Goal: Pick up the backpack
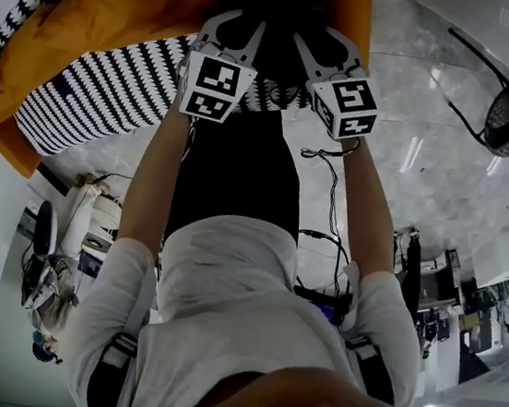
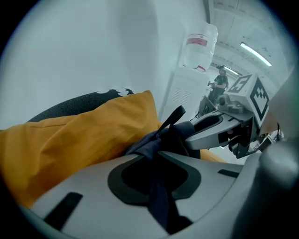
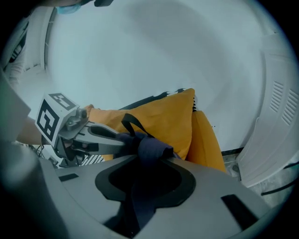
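the left hand-held gripper (image 2: 156, 156) is closed on a fold of dark navy cloth, which is pinched between its jaws and trails back toward the camera. the right hand-held gripper (image 3: 145, 163) is closed in the same way on a second bunch of the same cloth. this cloth is taken to be the top of the backpack (image 2: 161, 140). a black loop (image 2: 174, 115) stands up from it between the two grippers.

in the head view the grippers are seen close side by side at the ends of outstretched arms. a dark mass is seen between the forearms. it is judged to be the body of the backpack, though this cannot be confirmed.

just behind the backpack, an orange cushion (image 2: 88, 135) is seen, with a striped cloth (image 1: 101, 94) beside it. farther off, a water dispenser (image 2: 187, 93) stands against the wall.

step in hand: the grasp is made with both grippers, and the lift is judged to be due. whether the backpack is borne from below cannot be told.

next move: both grippers are to be raised together and kept level with each other, so that the load is shared. the jaws are to be held closed, as thin cloth may slip. the cushion is to be cleared as the backpack comes up.
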{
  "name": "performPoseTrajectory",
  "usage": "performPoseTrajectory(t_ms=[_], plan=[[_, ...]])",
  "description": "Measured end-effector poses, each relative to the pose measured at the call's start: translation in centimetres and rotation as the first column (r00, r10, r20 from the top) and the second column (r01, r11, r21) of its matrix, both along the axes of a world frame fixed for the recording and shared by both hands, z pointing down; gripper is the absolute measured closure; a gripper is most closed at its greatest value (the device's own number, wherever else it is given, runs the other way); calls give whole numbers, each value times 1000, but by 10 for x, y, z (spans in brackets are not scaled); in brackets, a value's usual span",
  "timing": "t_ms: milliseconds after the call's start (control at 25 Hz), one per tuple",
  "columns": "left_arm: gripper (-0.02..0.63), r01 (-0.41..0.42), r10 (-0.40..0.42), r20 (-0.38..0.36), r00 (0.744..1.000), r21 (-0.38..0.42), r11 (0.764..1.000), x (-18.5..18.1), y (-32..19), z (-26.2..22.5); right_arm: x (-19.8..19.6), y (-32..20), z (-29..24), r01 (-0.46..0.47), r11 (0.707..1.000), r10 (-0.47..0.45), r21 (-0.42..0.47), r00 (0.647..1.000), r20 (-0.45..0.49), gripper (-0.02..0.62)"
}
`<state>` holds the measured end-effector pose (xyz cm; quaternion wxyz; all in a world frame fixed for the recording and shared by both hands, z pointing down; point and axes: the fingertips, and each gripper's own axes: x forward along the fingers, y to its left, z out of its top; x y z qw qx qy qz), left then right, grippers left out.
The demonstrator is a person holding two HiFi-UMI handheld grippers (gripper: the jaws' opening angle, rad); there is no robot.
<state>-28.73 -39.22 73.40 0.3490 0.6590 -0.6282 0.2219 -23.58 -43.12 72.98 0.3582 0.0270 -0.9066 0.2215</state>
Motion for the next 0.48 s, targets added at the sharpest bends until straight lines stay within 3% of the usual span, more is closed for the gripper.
performPoseTrajectory(t_ms=[480], plan=[[586, 89, -90, -18, 996, -15, 996, 2, 30, -21, 2, 31, -26, 3, 1000, -3, 18, 1000, -8, 508]])
